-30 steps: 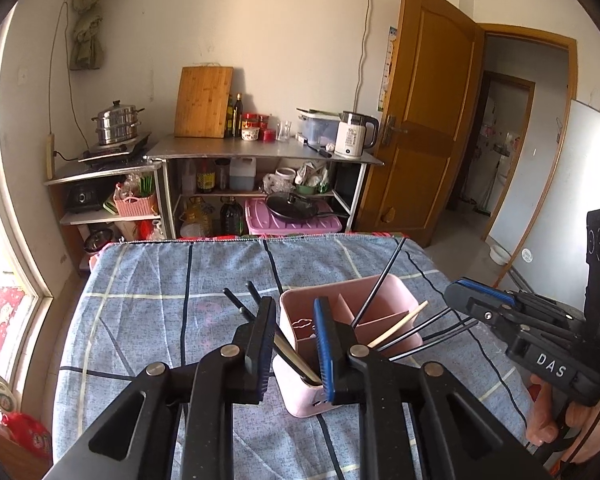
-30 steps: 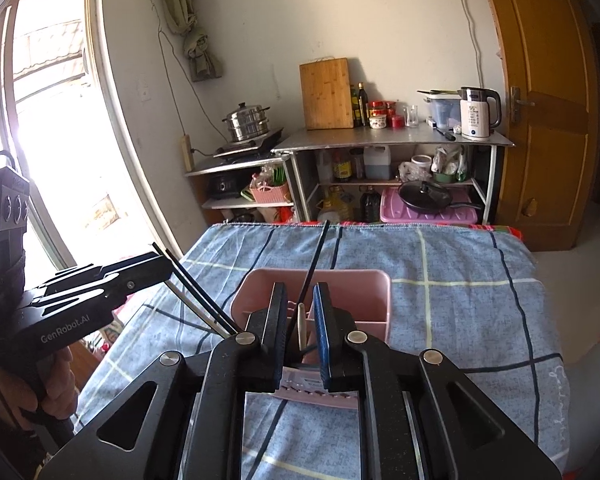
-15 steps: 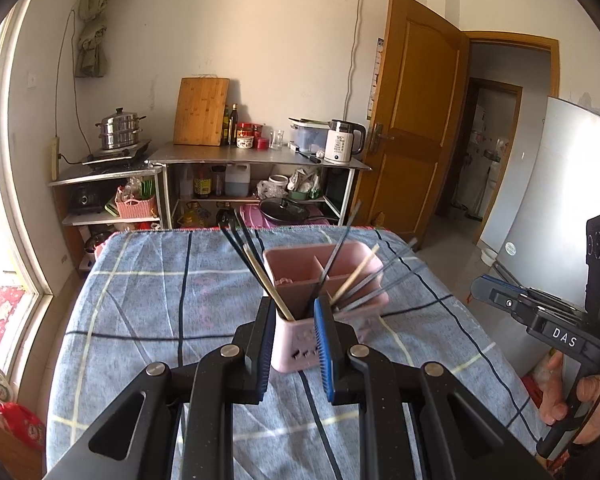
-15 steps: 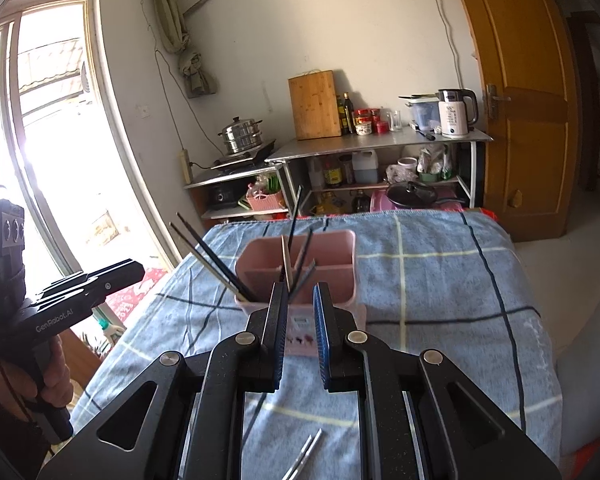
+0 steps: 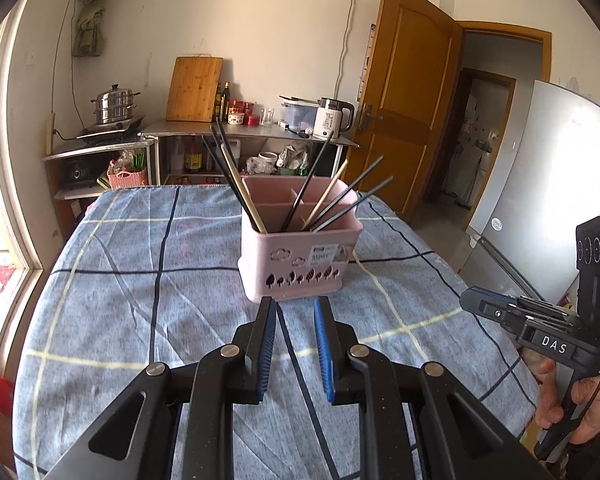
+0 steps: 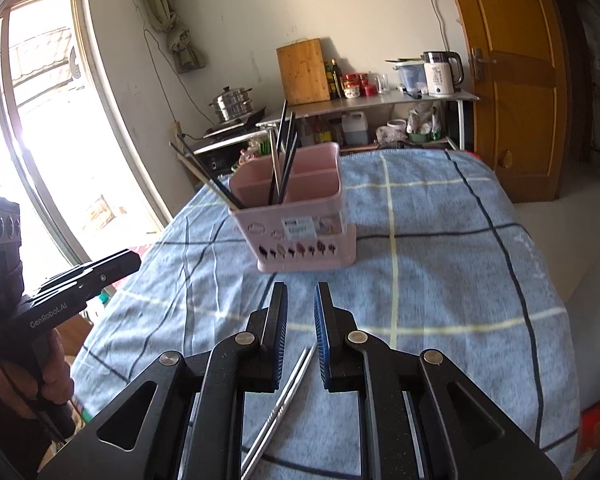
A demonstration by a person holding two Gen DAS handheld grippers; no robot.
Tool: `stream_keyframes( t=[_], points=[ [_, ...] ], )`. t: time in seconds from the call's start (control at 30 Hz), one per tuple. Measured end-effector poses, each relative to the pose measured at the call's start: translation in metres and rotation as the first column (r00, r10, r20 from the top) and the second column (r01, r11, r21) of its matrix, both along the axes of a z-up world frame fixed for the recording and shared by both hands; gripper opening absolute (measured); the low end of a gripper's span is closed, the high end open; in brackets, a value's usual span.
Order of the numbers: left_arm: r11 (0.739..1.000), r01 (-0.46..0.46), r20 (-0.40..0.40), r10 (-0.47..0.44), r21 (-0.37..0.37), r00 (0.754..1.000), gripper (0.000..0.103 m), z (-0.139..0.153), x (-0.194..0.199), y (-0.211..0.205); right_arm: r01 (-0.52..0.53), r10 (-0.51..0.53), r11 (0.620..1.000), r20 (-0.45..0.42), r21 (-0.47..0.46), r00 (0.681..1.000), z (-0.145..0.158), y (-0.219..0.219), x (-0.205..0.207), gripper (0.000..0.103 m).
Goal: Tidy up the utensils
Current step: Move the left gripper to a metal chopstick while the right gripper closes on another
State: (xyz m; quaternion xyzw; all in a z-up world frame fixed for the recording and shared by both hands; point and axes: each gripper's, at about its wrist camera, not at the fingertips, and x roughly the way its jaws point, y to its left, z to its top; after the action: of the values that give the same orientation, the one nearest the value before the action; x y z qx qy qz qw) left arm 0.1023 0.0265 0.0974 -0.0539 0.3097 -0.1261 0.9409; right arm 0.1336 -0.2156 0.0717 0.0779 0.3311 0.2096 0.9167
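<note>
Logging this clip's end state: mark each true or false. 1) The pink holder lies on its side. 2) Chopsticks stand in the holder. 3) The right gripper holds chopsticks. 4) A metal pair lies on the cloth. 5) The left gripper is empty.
1) False: the holder stands upright on the cloth.
2) True: chopsticks lean inside it.
3) False: the right gripper is open and empty.
4) True: the metal pair lies below the right gripper.
5) True: the left gripper is open.

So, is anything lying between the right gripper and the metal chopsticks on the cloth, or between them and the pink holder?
Nothing visible. The metal chopsticks lie on the tablecloth just below the right gripper, whose jaws are apart and hold nothing. Only bare cloth separates them from the pink holder.
</note>
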Motion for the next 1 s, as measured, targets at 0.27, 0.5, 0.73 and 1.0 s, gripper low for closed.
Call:
stream_keyframes(
  t=[0.27, 0.5, 0.73, 1.0],
  points=[
    [1.000, 0.009, -0.037, -0.008, 0.004, 0.999, 0.019, -0.028, -0.014, -0.005, -0.018, 0.015, 0.999, -0.072, -0.036, 0.997, -0.038, 0.011, -0.016, 0.014],
    [1.000, 0.015, -0.082, -0.015, 0.000, 0.996, 0.019, -0.051, -0.016, -0.005, -0.033, 0.025, 0.998, -0.144, -0.054, 0.989, -0.069, 0.023, -0.014, 0.014],
    [1.000, 0.005, -0.118, -0.007, -0.011, 0.993, 0.019, -0.063, -0.014, -0.002, -0.049, 0.035, 0.997, -0.220, -0.062, 0.975, -0.097, 0.034, -0.005, 0.014],
    [1.000, 0.008, -0.141, -0.011, -0.020, 0.990, 0.019, -0.068, -0.009, -0.002, -0.058, 0.035, 0.995, -0.275, -0.076, 0.961, -0.114, 0.043, 0.005, 0.014]
  ],
)
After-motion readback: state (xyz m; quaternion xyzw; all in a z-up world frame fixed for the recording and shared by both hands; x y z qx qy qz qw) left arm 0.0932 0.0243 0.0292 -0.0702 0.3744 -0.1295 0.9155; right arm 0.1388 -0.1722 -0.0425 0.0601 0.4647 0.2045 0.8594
